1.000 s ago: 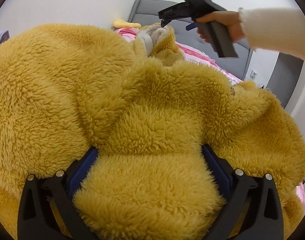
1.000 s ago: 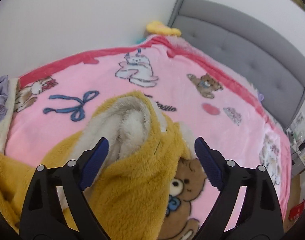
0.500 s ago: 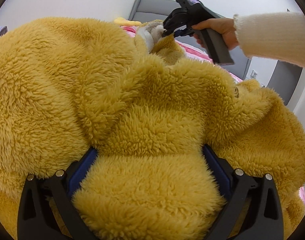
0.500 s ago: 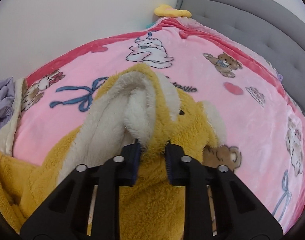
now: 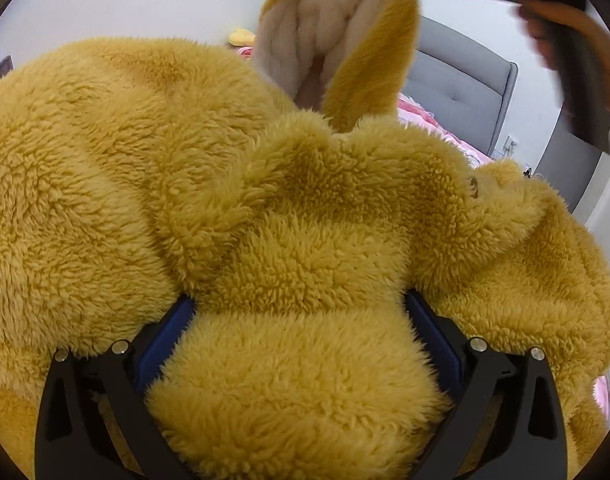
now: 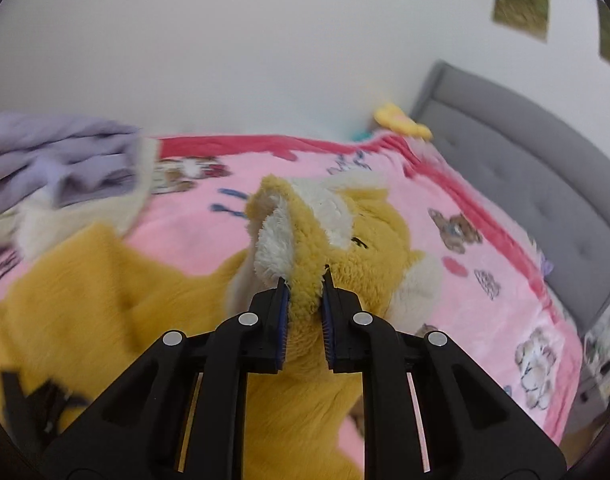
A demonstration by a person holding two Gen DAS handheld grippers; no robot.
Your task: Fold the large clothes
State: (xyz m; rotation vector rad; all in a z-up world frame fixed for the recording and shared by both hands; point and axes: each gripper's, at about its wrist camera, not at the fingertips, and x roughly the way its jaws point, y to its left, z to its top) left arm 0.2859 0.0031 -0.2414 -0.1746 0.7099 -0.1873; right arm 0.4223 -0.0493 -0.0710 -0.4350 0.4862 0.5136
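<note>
Pink cartoon-print blanket (image 6: 477, 264) covers the bed; grey headboard (image 6: 525, 152) behind. Mustard fleece garment (image 5: 193, 184) heaped on it. Left gripper (image 5: 301, 320) spread wide around a thick fold; right gripper (image 6: 305, 276) pinched narrow on the cream-lined edge, lifted.

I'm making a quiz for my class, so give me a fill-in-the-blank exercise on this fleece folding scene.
1. The right hand-held gripper is shut on the yellow fleece garment's ____.
2. The blanket on the bed is mostly ____.
3. The headboard is ____.
4. The left hand-held gripper's pads are ____.

Missing words: hood; pink; grey; blue
</note>
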